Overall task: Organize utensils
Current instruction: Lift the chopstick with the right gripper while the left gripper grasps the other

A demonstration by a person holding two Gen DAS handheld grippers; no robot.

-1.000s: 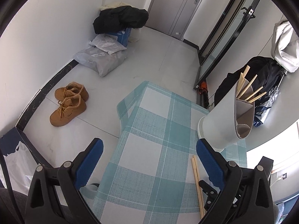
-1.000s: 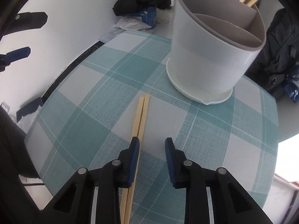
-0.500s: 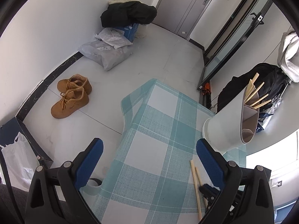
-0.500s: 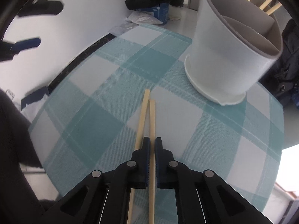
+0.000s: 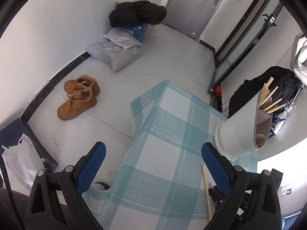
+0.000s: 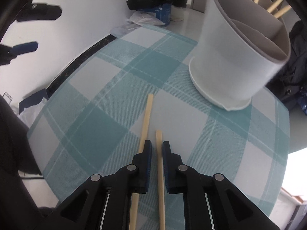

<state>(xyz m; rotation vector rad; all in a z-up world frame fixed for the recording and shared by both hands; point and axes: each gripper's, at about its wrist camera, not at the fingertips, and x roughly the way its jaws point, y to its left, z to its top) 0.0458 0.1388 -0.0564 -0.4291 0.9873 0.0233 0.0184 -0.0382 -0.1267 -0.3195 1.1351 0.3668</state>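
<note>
Two wooden chopsticks lie side by side on the teal checked tablecloth [image 6: 107, 118]. The right chopstick [image 6: 158, 140] runs between the jaws of my right gripper [image 6: 157, 149], and its tip sticks out just past the fingertips. The jaws are opening, and a sliver of gap shows on the chopstick's left side. The left chopstick [image 6: 147, 118] lies outside the left finger. A white divided utensil holder [image 6: 230, 57] stands beyond, with several chopsticks in its far compartment. My left gripper [image 5: 153, 163] hangs wide open over the table's near-left edge with nothing in it.
The holder [image 5: 239, 130] stands near the table's far right edge. On the floor are tan shoes [image 5: 78, 95], grey parcels [image 5: 115, 53], a black coat on a blue box [image 5: 138, 13] and a white plastic bag [image 5: 17, 168]. A black backpack [image 5: 268, 84] sits behind the holder.
My right gripper's jaws closed around the right chopstick, then eased slightly apart. That chopstick's tip now sits nearer the fingertips, behind its twin's tip. The left gripper stayed open.
</note>
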